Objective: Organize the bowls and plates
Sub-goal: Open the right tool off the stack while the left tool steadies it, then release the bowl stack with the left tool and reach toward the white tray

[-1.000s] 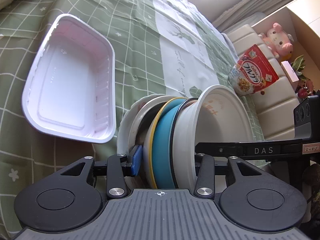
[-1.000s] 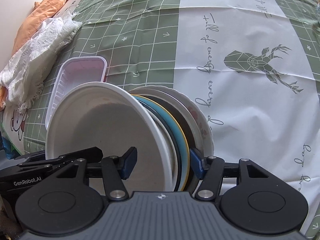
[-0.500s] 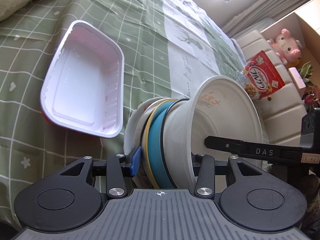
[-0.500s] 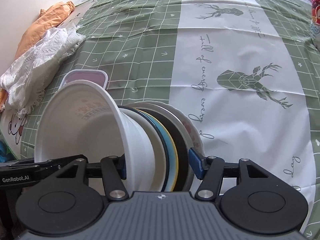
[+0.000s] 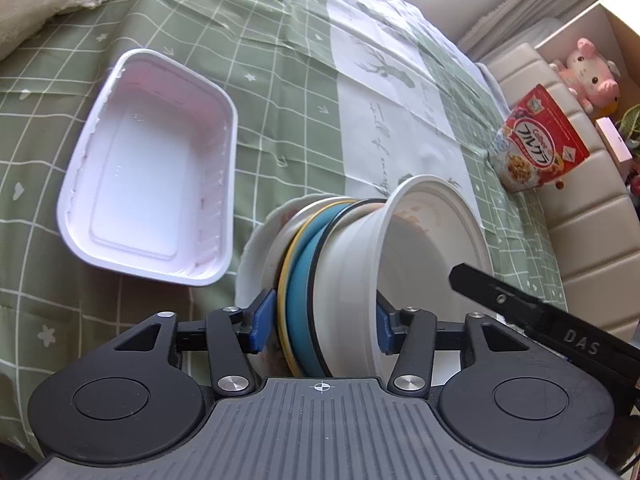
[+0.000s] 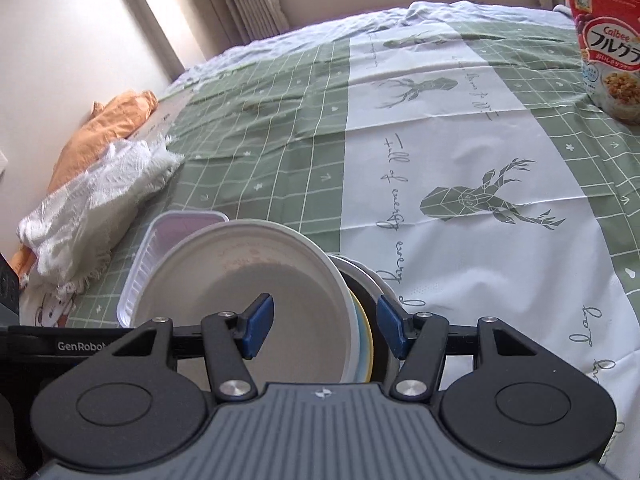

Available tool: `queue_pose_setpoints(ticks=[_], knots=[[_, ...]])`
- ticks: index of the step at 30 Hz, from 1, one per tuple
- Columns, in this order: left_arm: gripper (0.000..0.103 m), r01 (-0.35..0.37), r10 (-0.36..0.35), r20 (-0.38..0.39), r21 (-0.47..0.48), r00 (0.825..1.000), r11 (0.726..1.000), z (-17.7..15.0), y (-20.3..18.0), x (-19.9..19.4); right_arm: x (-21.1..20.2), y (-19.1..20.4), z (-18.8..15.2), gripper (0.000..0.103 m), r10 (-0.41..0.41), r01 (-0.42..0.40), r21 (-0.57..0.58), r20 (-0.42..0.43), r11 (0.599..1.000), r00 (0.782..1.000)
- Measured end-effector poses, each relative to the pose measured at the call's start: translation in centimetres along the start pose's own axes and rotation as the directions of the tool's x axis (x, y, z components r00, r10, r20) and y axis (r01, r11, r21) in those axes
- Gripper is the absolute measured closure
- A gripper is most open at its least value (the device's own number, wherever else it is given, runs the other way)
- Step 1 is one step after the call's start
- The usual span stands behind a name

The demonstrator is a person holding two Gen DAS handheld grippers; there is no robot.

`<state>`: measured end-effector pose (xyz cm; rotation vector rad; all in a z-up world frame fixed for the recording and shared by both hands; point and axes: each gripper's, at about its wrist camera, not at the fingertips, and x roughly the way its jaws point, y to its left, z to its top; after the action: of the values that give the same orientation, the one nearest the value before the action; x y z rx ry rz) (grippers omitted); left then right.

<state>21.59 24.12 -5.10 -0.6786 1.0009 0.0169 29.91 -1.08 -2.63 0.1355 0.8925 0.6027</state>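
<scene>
Stack of plates and bowls [image 5: 320, 280] tipped on edge over the bed cover [image 5: 280, 60], just beside the white tray [image 5: 148, 184] as seen from the left wrist. Cannot tell whether its lower edge touches the bed. On the open side, 1 white bowl [image 5: 432, 248], mouth turned away from the tray; behind it a teal plate [image 5: 300, 280] with a yellow rim, then pale plates.

Left gripper [image 5: 322, 320] astride the stack, fingers just now opening, 1 blue pad close against the rearmost plate and the other against the bowl's wall; cannot tell whether pressing. Right gripper [image 6: 326, 324] pinching the same stack from the opposite side, 1 of its fingers [image 6: 260, 320] inside the bowl and the other behind the last plate.

Farther off, a red cereal bag [image 5: 536, 140] standing at the bed's far edge, a pink plush toy [image 5: 588, 68] on a shelf beyond it, and a white knitted cloth [image 6: 100, 192] with an orange cloth [image 6: 108, 120] past the tray.
</scene>
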Motion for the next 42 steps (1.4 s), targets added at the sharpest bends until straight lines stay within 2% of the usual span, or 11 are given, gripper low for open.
queue_pose_setpoints(ticks=[3,7,9,12,14,16,21,26,31,37,42], knots=[[0.049,0.012,-0.012,-0.024,-0.024,1.0,1.0,0.2,0.0,0.5,-1.1,0.1,-0.7,0.045,-0.056,0.057,-0.004,0.067,0.998,0.996],[0.054,0.047,-0.053,-0.047,-0.118,0.998,0.992,0.0,1.1,0.5,-1.8,-0.4,-1.5,0.045,-0.126,0.126,0.013,0.069,0.992,0.99],[0.056,0.05,-0.054,-0.026,-0.131,0.998,0.99,0.0,1.4,-0.7,-2.0,-0.6,-1.7,0.044,-0.146,0.145,0.013,0.08,0.989,0.986],[0.067,0.088,-0.085,0.032,-0.123,0.996,0.989,0.5,1.4,-3.0,-1.7,-0.2,-2.0,0.044,-0.185,0.187,-0.013,0.115,0.982,0.976],[0.067,0.083,-0.075,0.078,-0.095,0.994,0.992,0.8,1.0,-4.5,-1.3,0.1,-2.1,0.044,-0.151,0.154,-0.022,0.103,0.988,0.983],[0.067,0.031,-0.025,0.096,-0.066,0.995,0.997,0.8,0.5,-4.9,-0.8,0.3,-2.3,0.047,-0.112,0.114,-0.017,0.077,0.993,0.991],[0.066,-0.066,0.068,0.086,-0.024,0.994,0.998,0.4,0.3,-3.5,0.5,0.3,-3.1,0.06,-0.129,0.129,0.001,0.039,0.992,0.991],[0.079,-0.032,0.034,0.053,-0.036,0.998,0.999,-0.2,0.4,-2.4,0.3,-0.1,-3.9,0.062,-0.11,0.11,-0.002,0.025,0.994,0.994],[0.079,0.04,-0.038,0.092,-0.022,0.995,0.999,-0.6,-0.9,-3.5,0.9,-1.7,-3.9,0.062,-0.142,0.141,0.062,0.011,0.988,0.99],[0.079,0.028,-0.023,0.15,-0.035,0.988,0.999,-0.1,-1.4,-4.5,0.0,-0.4,-3.0,0.062,-0.136,0.134,0.028,0.09,0.991,0.987],[0.079,0.011,-0.004,0.162,-0.041,0.987,0.999,-0.2,-1.1,-4.9,-0.6,-0.8,-2.8,0.062,-0.13,0.127,0.04,0.1,0.991,0.986]])
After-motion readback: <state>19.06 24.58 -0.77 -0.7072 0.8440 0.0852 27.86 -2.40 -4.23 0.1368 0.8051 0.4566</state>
